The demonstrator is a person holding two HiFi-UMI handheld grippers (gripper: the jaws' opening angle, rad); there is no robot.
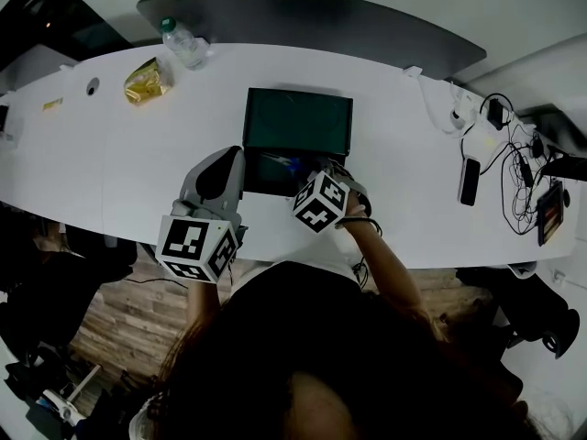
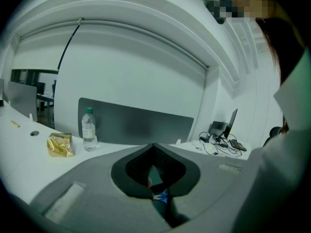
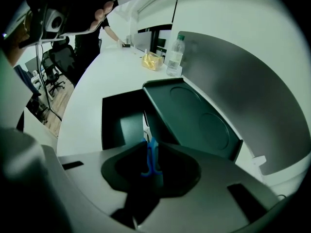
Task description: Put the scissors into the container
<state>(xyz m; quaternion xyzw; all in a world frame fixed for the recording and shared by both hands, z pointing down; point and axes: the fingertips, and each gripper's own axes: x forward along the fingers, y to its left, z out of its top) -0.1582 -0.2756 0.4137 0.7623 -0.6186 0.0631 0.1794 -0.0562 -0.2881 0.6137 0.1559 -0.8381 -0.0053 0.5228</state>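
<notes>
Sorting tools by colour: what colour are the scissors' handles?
Blue; the scissors show best in the right gripper view.

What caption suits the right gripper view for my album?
Claw hanging over the open dark box, blue scissors showing between its tips.

The tabletop is plain white. The container at its middle is very dark green, lid and all. The scissors have bright blue handles. Near the tabletop's far left edge, the packet is crinkled gold and the bottle is clear with a green cap. The marker cubes carry black squares on white. The floor is brown wood grain.
</notes>
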